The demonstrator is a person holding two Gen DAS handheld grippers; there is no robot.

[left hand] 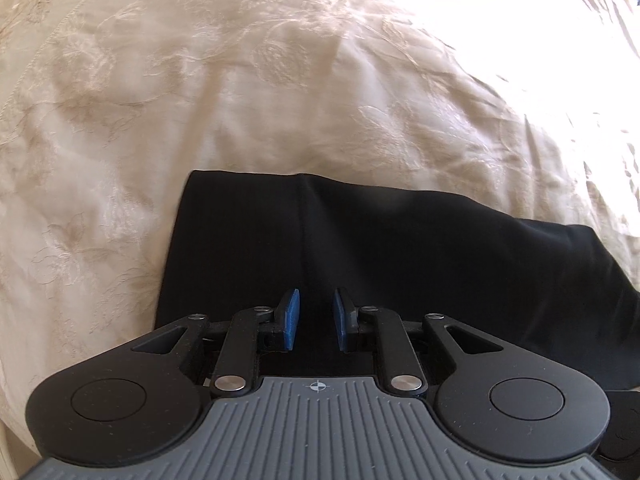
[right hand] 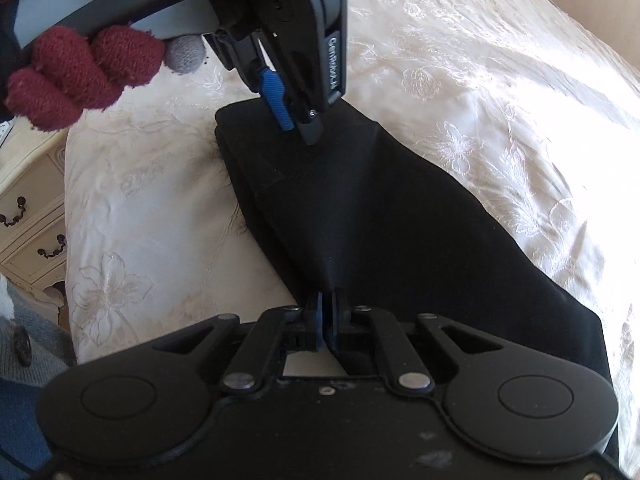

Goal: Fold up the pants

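Note:
The black pants [left hand: 360, 248] lie folded on a cream embroidered bedspread [left hand: 280, 80]. My left gripper [left hand: 316, 318] is open, its blue pads a small gap apart, hovering over the pants' near part with nothing between them. In the right wrist view the pants [right hand: 380, 220] run away from me, and the left gripper [right hand: 294, 120] points down at their far end. My right gripper [right hand: 328, 320] is shut on a pinched ridge of the black fabric at the near end.
The bedspread [right hand: 480, 80] spreads out on all sides of the pants. A cream nightstand with dark drawer handles [right hand: 28, 216] stands to the left of the bed. A hand in a red knit glove [right hand: 80, 72] holds the left gripper.

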